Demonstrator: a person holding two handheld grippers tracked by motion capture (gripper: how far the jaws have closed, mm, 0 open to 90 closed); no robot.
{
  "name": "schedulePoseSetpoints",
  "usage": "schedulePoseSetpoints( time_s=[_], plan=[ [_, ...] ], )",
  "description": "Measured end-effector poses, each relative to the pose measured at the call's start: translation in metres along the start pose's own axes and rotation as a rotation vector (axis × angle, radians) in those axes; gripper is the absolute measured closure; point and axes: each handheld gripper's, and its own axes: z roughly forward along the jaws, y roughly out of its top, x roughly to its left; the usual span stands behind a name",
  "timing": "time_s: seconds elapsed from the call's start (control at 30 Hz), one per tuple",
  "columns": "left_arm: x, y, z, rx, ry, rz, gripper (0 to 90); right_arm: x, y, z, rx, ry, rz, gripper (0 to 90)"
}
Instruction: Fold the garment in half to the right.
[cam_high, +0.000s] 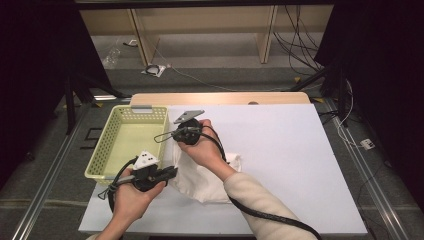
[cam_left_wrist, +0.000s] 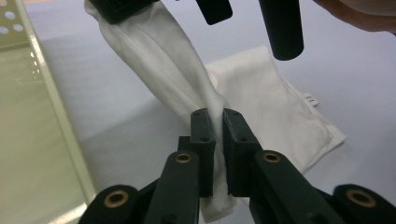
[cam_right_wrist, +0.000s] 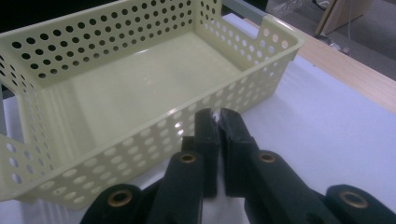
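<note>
Both the left gripper (cam_left_wrist: 215, 122) and right gripper (cam_right_wrist: 218, 120) are clenched on the white cloth (cam_left_wrist: 261, 102), stretching it taut beside the yellow basket (cam_high: 106, 145) at the tabletop's left edge, presumably for folding or dropping in.

The cloth (cam_left_wrist: 261, 93) is white woven fabric, soft and matt, creased where it is pinched. The basket (cam_right_wrist: 107, 93) is pale yellow plastic, glossy and smooth, its walls perforated. The worktop (cam_high: 280, 145) has a matt white sheet over pale wood. Each hand-held gripper (cam_left_wrist: 218, 126) has matt black plastic jaws with brass-coloured rivets.
</note>
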Motion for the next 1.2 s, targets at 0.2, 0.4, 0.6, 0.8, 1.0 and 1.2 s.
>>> schedulePoseSetpoints(
  time_s=[0.2,0.4,0.6,0.8,1.0,1.2],
  plan=[
    [-0.005,0.002,0.004,0.001,-0.01,0.007,83.2,-0.002,-0.003,-0.002,-0.003,-0.003,0.003,87.1],
    [-0.009,0.005,0.007,0.003,-0.019,0.015,83.3,-0.005,-0.005,-0.006,-0.007,-0.003,0.006,87.1],
    [-0.014,0.008,0.011,0.005,-0.027,0.025,83.3,-0.009,-0.008,-0.012,-0.014,-0.008,0.017,87.0],
    [-0.018,0.011,0.014,0.003,-0.034,0.029,83.3,-0.013,-0.01,-0.017,-0.02,-0.012,0.027,87.1],
    [-0.021,0.012,0.016,0.008,-0.039,0.036,83.3,-0.016,-0.013,-0.021,-0.022,-0.017,0.03,87.1],
    [-0.023,0.013,0.019,0.013,-0.044,0.045,83.3,-0.018,-0.015,-0.023,-0.02,-0.019,0.034,87.1]
  ],
)
